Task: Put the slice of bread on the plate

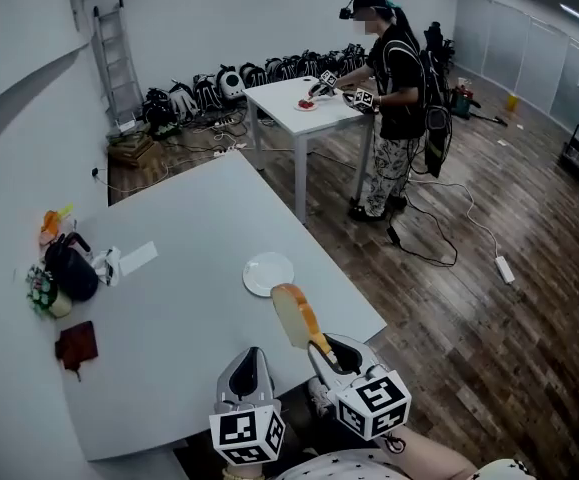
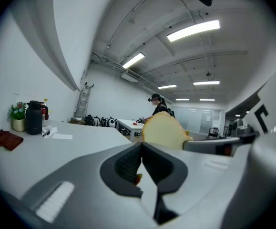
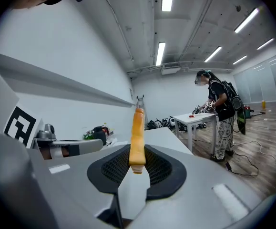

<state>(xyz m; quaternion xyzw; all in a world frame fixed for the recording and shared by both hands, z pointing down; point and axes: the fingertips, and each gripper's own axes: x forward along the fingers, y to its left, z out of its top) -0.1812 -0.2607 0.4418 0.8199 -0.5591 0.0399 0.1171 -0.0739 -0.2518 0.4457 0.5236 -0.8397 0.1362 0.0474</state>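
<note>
A slice of bread (image 1: 294,316) stands on edge, held by its lower end in my right gripper (image 1: 321,346), which is shut on it. It hangs just above the white table's (image 1: 189,218) near right corner. The small white plate (image 1: 268,273) lies on the table just beyond the bread, with nothing on it. In the right gripper view the bread (image 3: 137,135) rises upright from between the pads of that gripper (image 3: 137,162). My left gripper (image 1: 250,360) hovers beside it on the left, shut and holding nothing. In the left gripper view my gripper (image 2: 141,149) points over the table, and the bread (image 2: 164,130) shows broadside to its right.
At the table's left edge are a dark jug (image 1: 69,268), a small plant (image 1: 39,290), a brown pouch (image 1: 77,345) and a paper sheet (image 1: 137,258). A person (image 1: 394,98) works at a second white table (image 1: 289,118) farther back. Cables (image 1: 459,228) trail over the wooden floor.
</note>
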